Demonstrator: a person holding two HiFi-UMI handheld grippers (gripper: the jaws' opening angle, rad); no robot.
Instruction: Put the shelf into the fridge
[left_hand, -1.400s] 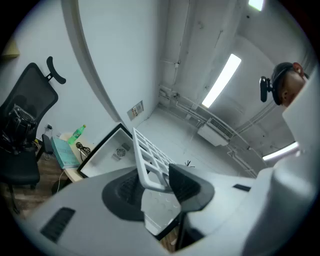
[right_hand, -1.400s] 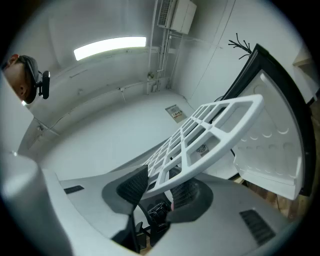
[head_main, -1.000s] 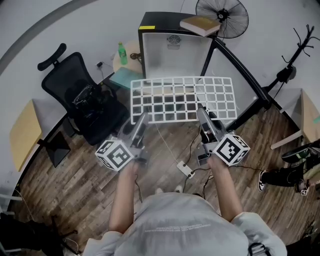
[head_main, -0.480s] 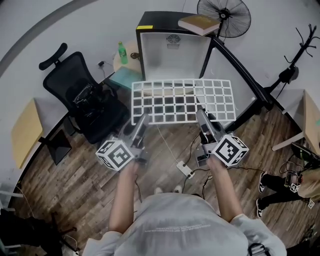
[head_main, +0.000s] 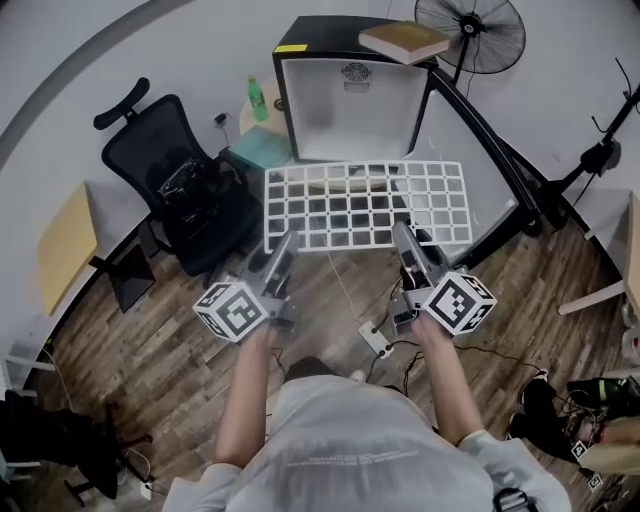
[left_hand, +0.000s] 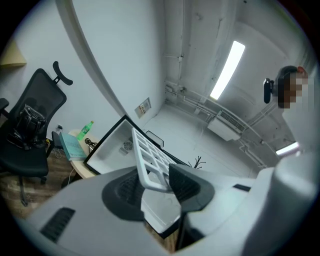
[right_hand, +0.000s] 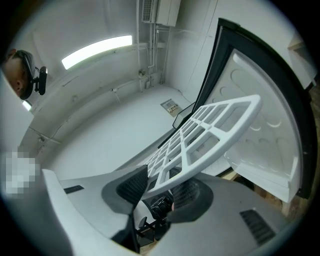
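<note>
A white grid shelf (head_main: 365, 205) hangs level in front of the open black fridge (head_main: 350, 95), whose white inside faces me and whose door (head_main: 490, 150) swings out to the right. My left gripper (head_main: 283, 243) is shut on the shelf's near edge towards its left corner, and my right gripper (head_main: 405, 235) is shut on the same edge further right. In the left gripper view the shelf (left_hand: 150, 157) runs from the pads toward the fridge (left_hand: 112, 145). The right gripper view has the shelf (right_hand: 215, 130) pinched between the pads, with the fridge door (right_hand: 260, 125) beyond.
A black office chair (head_main: 175, 190) stands left of the fridge, beside a small table with a green bottle (head_main: 258, 100). A book (head_main: 403, 42) lies on the fridge and a fan (head_main: 470, 30) stands behind it. A power strip (head_main: 377, 340) and cables lie on the wood floor.
Both grippers keep their hold on the shelf, which stays level. The view has shifted a little and the fridge opening looks slightly nearer. A person at the right edge has moved toward the lower right.
</note>
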